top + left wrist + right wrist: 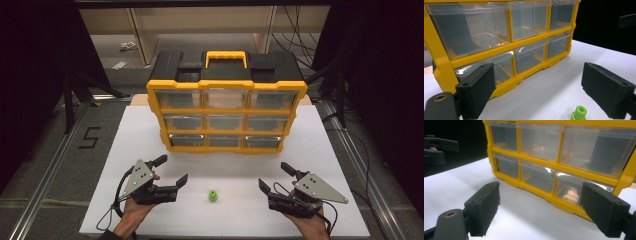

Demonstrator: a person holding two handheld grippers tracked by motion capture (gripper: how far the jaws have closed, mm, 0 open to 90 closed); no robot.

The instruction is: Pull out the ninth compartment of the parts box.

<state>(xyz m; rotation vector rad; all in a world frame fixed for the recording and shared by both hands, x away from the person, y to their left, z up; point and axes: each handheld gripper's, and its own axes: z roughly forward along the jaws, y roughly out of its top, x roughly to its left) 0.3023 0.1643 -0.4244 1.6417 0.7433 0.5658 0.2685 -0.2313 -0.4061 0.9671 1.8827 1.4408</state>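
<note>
A: At the left of the high view, a person's left hand holds the left gripper [173, 170] above the white table [150, 125]. How do the jaws stand?

B: Spread wide, released, with nothing between the pads. In the left gripper view the same gripper [537, 92] looks toward the drawer cabinet, and a small green piece shows near its right jaw.

A: And at the centre?

B: The small green piece [213, 196] stands on the table between the two grippers, apart from both. Behind it, well back on the board, sits the yellow drawer cabinet [226, 116], nine clear drawers in three rows, all pushed in, black top with a yellow handle [226, 56].

A: The right side?

B: The right gripper [276, 176] hovers over the table, jaws likewise wide and grasping nothing. Through its own view, the right gripper [540, 208] faces the cabinet's lower drawers.
</note>
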